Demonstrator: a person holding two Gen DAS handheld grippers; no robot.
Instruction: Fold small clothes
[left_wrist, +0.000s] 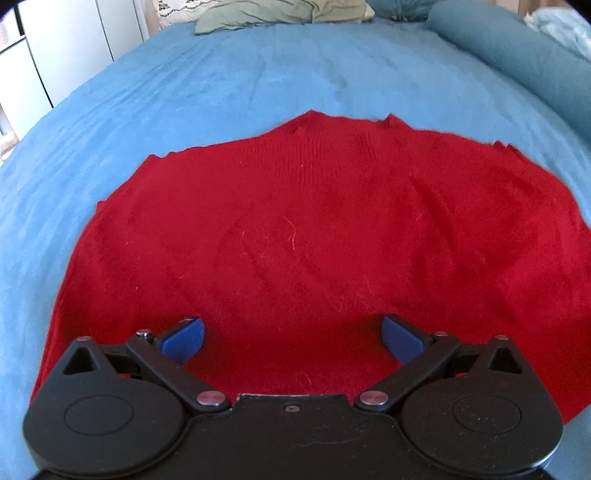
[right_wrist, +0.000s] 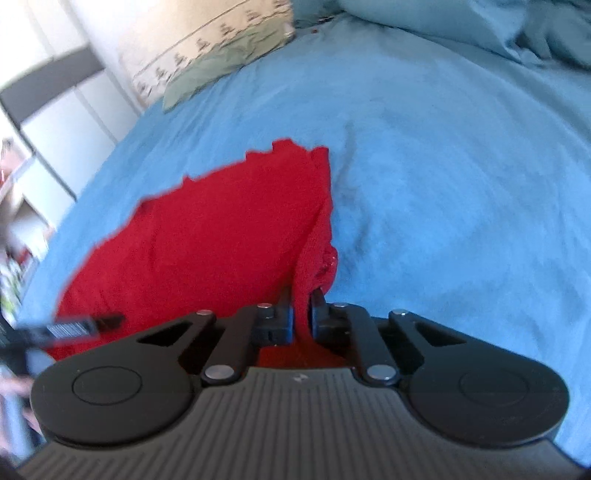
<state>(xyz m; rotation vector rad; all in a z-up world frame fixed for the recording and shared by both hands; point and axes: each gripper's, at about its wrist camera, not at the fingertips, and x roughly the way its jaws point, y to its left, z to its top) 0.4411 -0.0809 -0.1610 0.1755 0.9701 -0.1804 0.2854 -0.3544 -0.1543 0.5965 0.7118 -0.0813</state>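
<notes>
A green pillow (left_wrist: 280, 13) lay at twelve o'clock on the blue bed (left_wrist: 221, 81), a rolled teal duvet (left_wrist: 517, 59) at two, both well apart from the red sweater (left_wrist: 295, 229). Bare sheet ringed the sweater's far edges. The left gripper (left_wrist: 291, 338) hung over its near hem, jaws wide apart. The right gripper (right_wrist: 303, 308) had clamped the sweater's right edge, lifting a ridge.

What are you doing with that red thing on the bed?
A person with a gripper in each hand is folding a red knit sweater spread on a bed with a blue sheet. The right gripper is shut on the sweater's edge, lifting it up a little. The left gripper is open, hovering over the sweater's near edge and holding nothing.
</notes>
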